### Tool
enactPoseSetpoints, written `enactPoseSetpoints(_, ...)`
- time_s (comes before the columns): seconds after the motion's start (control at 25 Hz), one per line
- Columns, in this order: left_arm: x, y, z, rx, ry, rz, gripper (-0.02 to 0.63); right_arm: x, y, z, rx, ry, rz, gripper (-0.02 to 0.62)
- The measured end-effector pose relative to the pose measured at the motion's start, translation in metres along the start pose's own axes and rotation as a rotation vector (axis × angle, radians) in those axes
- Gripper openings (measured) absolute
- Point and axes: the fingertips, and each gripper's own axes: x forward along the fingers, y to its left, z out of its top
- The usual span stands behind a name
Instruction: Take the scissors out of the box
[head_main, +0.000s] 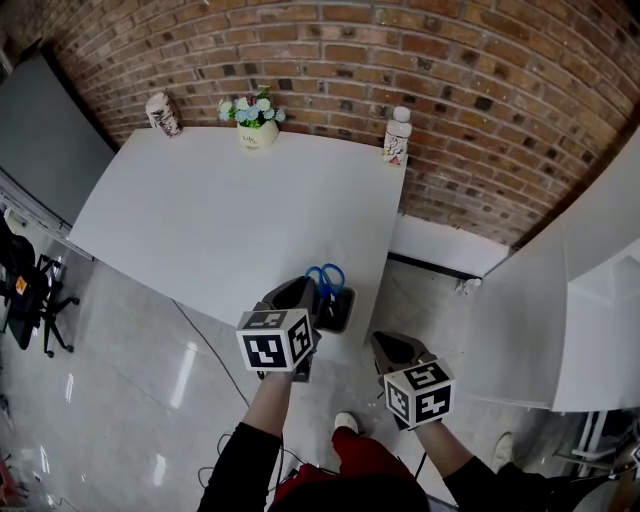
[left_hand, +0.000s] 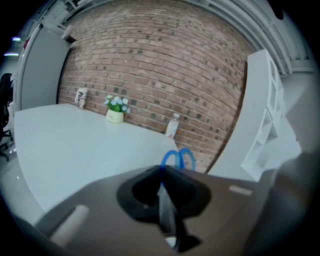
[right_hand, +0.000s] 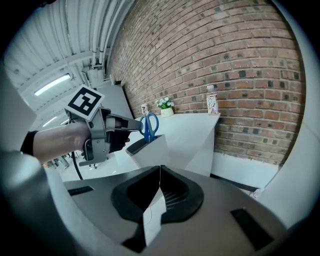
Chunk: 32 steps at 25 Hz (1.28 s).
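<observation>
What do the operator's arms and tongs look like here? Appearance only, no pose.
The left tongs and right tongs are dark grey wedges. Each carries a white cube with black square markers. A black cable hangs under the left one. Both arms are in long black sleeves.

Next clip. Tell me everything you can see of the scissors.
The blue-handled scissors have two plastic-looking loop handles. Their blades are hidden inside the dark-rimmed pale box, where they stand upright, handles up, near the front edge of the white table. The left gripper's fingers look closed on the near side of one handle loop. Nothing else touches them.
</observation>
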Motion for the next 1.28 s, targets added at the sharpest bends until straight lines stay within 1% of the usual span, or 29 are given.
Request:
enactPoseSetpoints(0.2,-0.007,-0.006,0.002,0.030,-0.027,0.007,0.023,-0.007,0.000,0.002,-0.003,-0.012,-0.006,0.008)
enactPoseSetpoints(0.64,-0.034,-0.011,0.031,0.051,-0.145,0.047,0.023,-0.015,0.002,0.007,-0.001,-0.036,-0.005,0.009)
enactPoseSetpoints(0.96,-0.070,-0.009,0.054,0.045,-0.219,0.069,0.023,-0.022,0.020,0.023,-0.032,-0.072,0.020,0.009)
enactPoseSetpoints(1.28,-0.116,0.004,0.070,0.039,-0.288,0.105,0.023,-0.027,0.047,0.032,-0.075,-0.095,0.055,0.008)
